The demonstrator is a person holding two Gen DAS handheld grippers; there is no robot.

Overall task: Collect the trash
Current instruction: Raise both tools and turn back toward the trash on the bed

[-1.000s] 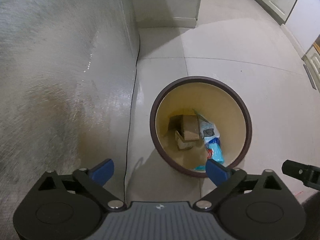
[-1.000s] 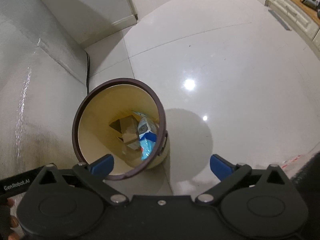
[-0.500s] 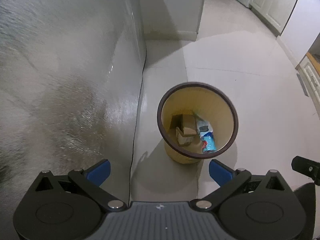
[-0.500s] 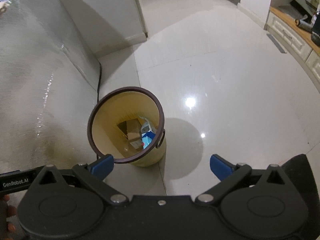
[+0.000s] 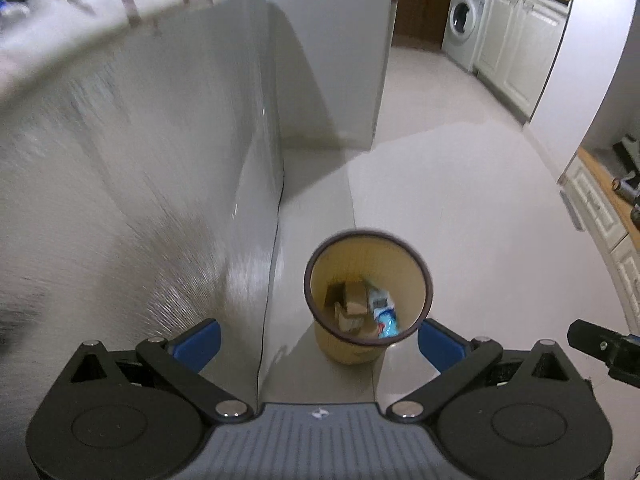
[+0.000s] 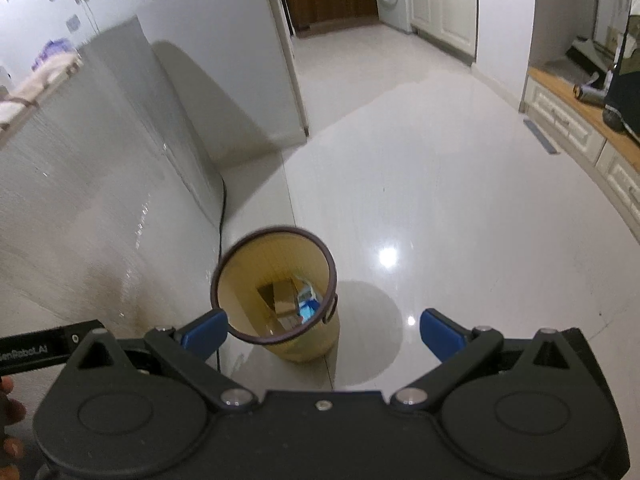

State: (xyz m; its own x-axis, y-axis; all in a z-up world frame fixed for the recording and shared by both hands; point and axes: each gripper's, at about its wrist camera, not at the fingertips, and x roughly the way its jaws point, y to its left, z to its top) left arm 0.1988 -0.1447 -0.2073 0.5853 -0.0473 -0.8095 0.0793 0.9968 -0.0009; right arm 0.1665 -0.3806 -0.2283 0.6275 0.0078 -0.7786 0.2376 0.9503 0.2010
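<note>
Pale glossy floor tiles point(image 5: 460, 208) run from a grey appliance wall point(image 5: 152, 168) toward a washing machine point(image 5: 460, 28) in the far room. On the floor just beside that wall stands a yellow bin point(image 5: 416, 276) with a dark rim, upright, holding cardboard scraps point(image 5: 352, 304) and a blue-and-white wrapper point(image 5: 384, 312). Left hand-held gripper point(image 5: 318, 340) and right hand-held gripper point(image 6: 322, 330) both hang above it, released, blue fingers spread wide with nothing between them.

Bin point(image 5: 416, 276) on floor point(image 5: 460, 200), right of cabinet point(image 5: 140, 160); cartons point(image 5: 352, 304) inside.
</note>
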